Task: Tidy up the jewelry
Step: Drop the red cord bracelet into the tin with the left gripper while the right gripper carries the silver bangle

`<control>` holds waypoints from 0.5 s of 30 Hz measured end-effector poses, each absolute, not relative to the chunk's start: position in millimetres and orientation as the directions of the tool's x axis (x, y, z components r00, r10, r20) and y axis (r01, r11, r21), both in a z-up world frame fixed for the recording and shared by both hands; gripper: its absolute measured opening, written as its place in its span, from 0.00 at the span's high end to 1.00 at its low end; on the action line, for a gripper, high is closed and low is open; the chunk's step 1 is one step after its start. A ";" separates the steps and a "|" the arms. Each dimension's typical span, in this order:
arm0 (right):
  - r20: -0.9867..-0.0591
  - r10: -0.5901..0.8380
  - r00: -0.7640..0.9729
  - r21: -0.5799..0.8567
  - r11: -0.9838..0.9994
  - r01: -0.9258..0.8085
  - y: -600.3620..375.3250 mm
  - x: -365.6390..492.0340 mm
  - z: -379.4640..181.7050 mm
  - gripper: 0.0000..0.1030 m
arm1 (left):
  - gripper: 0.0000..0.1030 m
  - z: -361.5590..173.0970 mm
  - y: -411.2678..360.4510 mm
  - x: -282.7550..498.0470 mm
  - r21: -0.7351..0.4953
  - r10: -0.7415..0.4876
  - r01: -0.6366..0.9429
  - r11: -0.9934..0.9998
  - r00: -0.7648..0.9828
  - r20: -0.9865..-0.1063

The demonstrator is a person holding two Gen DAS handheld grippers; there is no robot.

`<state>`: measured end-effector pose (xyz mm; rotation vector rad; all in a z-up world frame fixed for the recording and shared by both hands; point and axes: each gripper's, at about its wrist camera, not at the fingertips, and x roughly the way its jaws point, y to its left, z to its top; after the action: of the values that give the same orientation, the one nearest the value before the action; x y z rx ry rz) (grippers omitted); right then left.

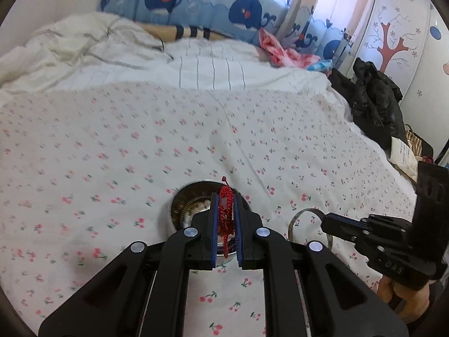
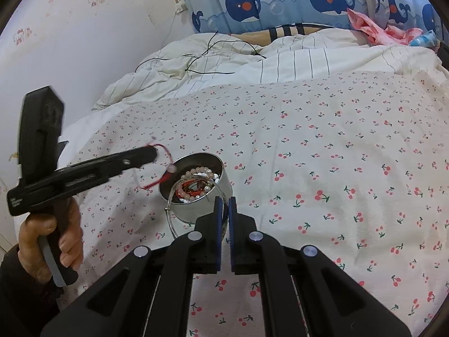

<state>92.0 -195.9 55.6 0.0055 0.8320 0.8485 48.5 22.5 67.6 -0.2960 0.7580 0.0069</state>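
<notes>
Tin (image 2: 196, 196) on bedsheet (image 2: 322, 154) w/ bead bracelets (image 2: 196, 178) inside.

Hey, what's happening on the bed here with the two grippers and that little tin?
A person is sorting jewelry on the cherry-print bedsheet. The left gripper is shut on a red braided bracelet, held above a round metal tin already holding bead bracelets. The right gripper is shut on a thin silver bangle beside the tin.
</notes>
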 end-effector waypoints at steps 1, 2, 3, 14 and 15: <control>-0.647 0.665 0.372 0.318 0.679 -0.661 -195.8 91.8 55.8 0.95 | 0.91 62.4 22.1 52.9 -0.270 -0.109 -0.112 0.956 0.719 -0.686; -0.645 0.667 0.371 0.320 0.678 -0.662 -195.8 91.6 56.1 0.95 | 0.91 57.7 21.5 56.2 -0.274 -0.115 -0.113 0.955 0.711 -0.693; -0.645 0.668 0.372 0.320 0.678 -0.662 -195.9 91.9 56.2 0.95 | 0.91 54.9 21.2 58.0 -0.275 -0.117 -0.113 0.955 0.708 -0.697; -0.645 0.669 0.369 0.335 0.682 -0.650 -198.5 95.2 53.8 0.95 | 0.58 26.0 21.7 84.8 -0.243 -0.115 -0.123 0.962 0.624 -0.773; -0.646 0.669 0.368 0.335 0.682 -0.651 -198.2 95.1 53.9 0.95 | 0.48 25.5 19.6 85.1 -0.203 -0.082 -0.127 0.971 0.619 -0.781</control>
<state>95.1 -198.2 53.9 0.0244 0.8409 0.8470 85.1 19.6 25.5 -0.2487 0.9058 0.0263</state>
